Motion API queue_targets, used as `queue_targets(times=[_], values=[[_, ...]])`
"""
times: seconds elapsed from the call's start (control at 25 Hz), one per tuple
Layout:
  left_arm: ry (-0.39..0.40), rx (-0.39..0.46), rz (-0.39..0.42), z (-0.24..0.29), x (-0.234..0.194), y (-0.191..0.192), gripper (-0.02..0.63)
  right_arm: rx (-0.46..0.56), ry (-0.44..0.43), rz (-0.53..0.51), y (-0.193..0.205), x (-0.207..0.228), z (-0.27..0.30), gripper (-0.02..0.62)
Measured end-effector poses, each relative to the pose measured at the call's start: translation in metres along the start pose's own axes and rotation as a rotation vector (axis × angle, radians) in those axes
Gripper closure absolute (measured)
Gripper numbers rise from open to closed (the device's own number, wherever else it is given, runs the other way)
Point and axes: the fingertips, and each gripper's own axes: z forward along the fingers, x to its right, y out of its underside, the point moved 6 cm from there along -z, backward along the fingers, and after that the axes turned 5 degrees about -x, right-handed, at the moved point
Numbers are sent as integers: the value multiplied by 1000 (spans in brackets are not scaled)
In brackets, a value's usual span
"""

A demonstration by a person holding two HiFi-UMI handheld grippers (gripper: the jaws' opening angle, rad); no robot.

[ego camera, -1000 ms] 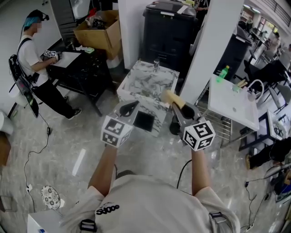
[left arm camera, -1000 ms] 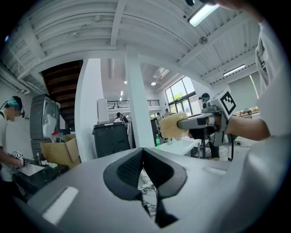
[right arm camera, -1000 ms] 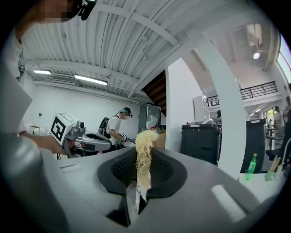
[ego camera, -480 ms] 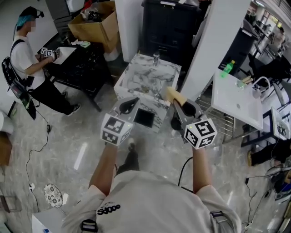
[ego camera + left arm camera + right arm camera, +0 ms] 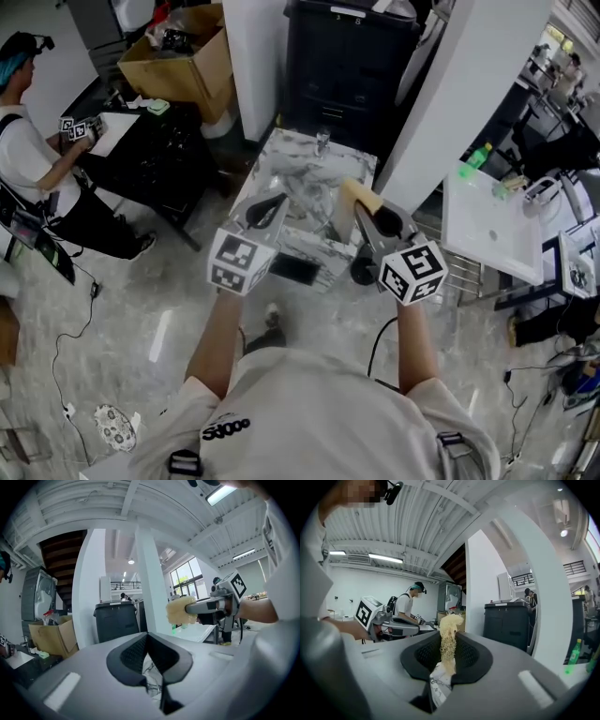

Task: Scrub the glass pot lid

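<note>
R gripper (image 5: 449,660) pinches sponge (image 5: 449,623); L gripper (image 5: 148,654) closed.

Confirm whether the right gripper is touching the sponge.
Touching. The right gripper has its jaws closed on the yellow sponge, which is pinched between them. This shows plainly in the right gripper view.

both bare forearms (image 5: 217,328) reach forward, side by side. left gripper (image 5: 267,208) holds its jaws pressed together with nothing between; right gripper (image 5: 367,217) is clamped on a yellow sponge (image 5: 357,197).
</note>
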Motion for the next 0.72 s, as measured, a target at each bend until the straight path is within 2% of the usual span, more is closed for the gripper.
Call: queue_targets(times=[0.28, 0.72], values=[[26, -1, -5, 44, -54, -3, 597, -15, 8, 15, -13, 25, 58, 548], [47, -22, -18, 84, -96, 8, 597, -41, 19, 41, -7, 52, 109, 548]])
